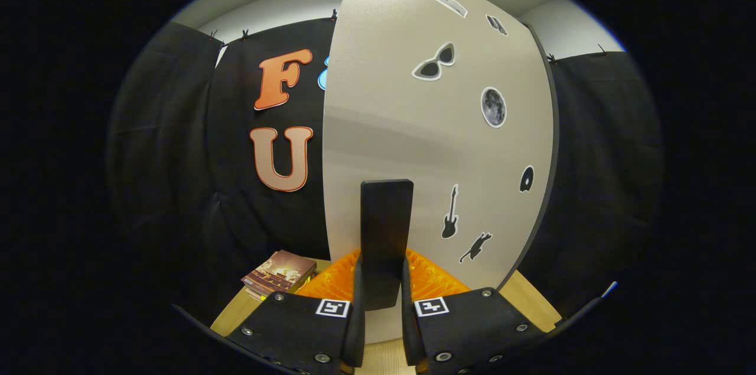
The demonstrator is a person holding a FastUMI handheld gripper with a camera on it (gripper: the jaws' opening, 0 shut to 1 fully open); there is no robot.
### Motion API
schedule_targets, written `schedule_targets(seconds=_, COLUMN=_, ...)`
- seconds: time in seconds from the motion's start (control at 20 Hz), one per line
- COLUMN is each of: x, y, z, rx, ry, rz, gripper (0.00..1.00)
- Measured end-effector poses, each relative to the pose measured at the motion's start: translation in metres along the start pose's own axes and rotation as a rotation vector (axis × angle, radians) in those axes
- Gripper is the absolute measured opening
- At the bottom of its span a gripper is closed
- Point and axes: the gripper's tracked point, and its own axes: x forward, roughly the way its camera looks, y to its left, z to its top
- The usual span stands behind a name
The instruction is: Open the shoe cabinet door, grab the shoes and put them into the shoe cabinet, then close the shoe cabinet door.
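A pale wooden desk (531,298) carries the white shoe cabinet door (437,144), which stands just ahead of the gripper (383,280). Its black handle (387,227) sits between the fingers, both pressing its sides. Stickers dot the door; books (279,273) lie ahead to the left.

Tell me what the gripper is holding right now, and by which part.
The gripper is shut on the black handle of the shoe cabinet door, pinching its lower end.

Fisheye close against cabinet door (437,144), level.
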Motion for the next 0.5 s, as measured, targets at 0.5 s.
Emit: schedule_targets(seconds=0.5, x=-0.08, y=-0.066, z=-0.016, rx=0.02, ry=0.013, rz=-0.04, gripper=0.25)
